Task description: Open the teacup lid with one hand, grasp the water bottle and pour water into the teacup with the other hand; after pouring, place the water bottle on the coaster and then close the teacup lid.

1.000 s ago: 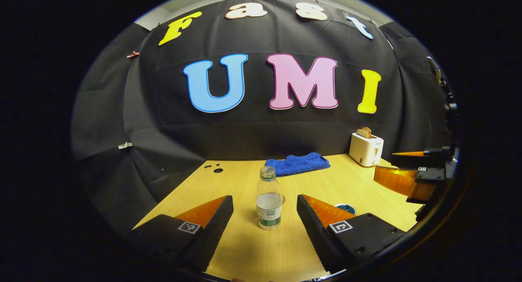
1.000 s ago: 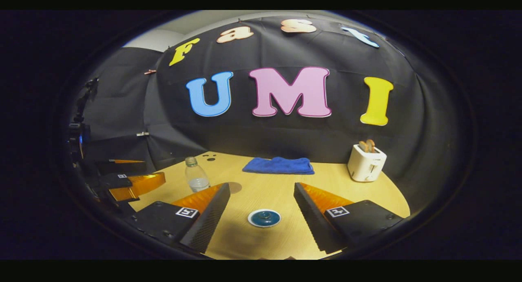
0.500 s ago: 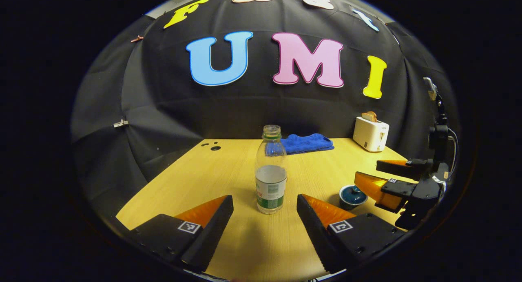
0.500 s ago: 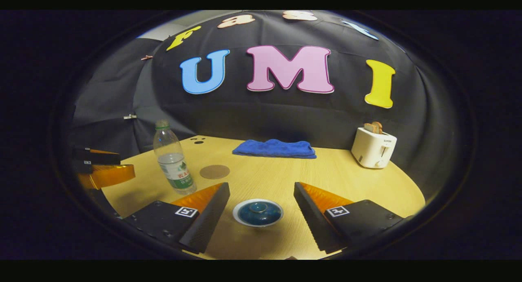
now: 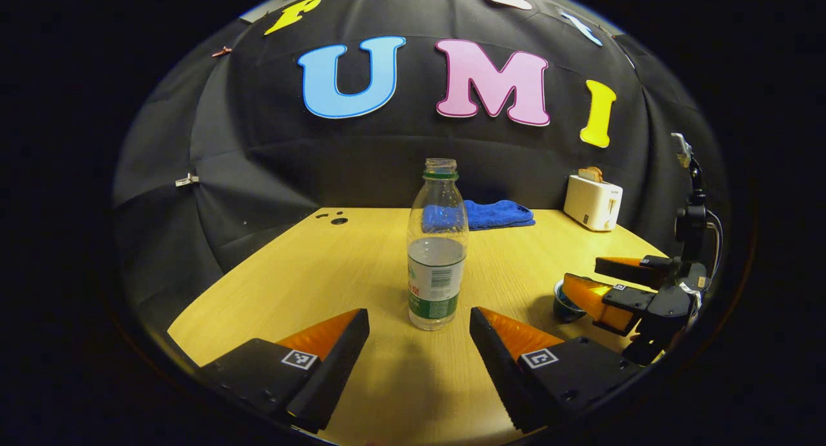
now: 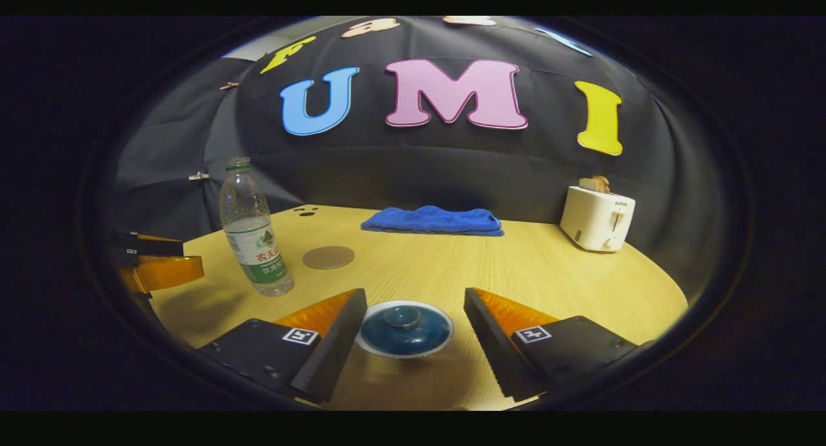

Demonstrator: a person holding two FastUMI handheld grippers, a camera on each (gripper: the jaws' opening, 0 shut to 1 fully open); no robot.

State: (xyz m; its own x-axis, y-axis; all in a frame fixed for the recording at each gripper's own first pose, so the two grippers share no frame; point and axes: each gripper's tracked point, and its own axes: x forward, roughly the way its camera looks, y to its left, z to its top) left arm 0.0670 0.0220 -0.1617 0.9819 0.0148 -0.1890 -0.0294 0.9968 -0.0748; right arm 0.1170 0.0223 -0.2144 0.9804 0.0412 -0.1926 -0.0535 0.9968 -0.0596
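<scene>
Since half a second ago I have brought both tools lower and closer: the bottle and the lidded cup loom larger between their fingers.

In the left gripper view, my left hand-held gripper (image 5: 419, 323) is released, its jaws spread wide with the water bottle (image 5: 437, 252) standing upright on the bench (image 5: 322, 272) just ahead of the gap, not touched by either finger. The bottle has no cap and is roughly half full. To the right I see the right hand-held gripper (image 5: 603, 284) low over the bench, with the teacup (image 5: 564, 304) partly hidden behind its fingers. A blue cloth (image 5: 497, 213) lies at the far edge, and a white toaster (image 5: 594, 202) stands to its right.

In the right gripper view, my right hand-held gripper (image 6: 413, 317) is also released, jaws apart on either side of the teacup (image 6: 404, 330), whose blue lid (image 6: 403, 317) sits on it; neither finger touches it. The water bottle (image 6: 253, 230) stands to the left, with the round brown coaster (image 6: 328, 257) just beside it. The left hand-held gripper (image 6: 155, 265) shows at the left edge. The blue cloth (image 6: 433, 220) and toaster (image 6: 597, 217) stand at the back
</scene>
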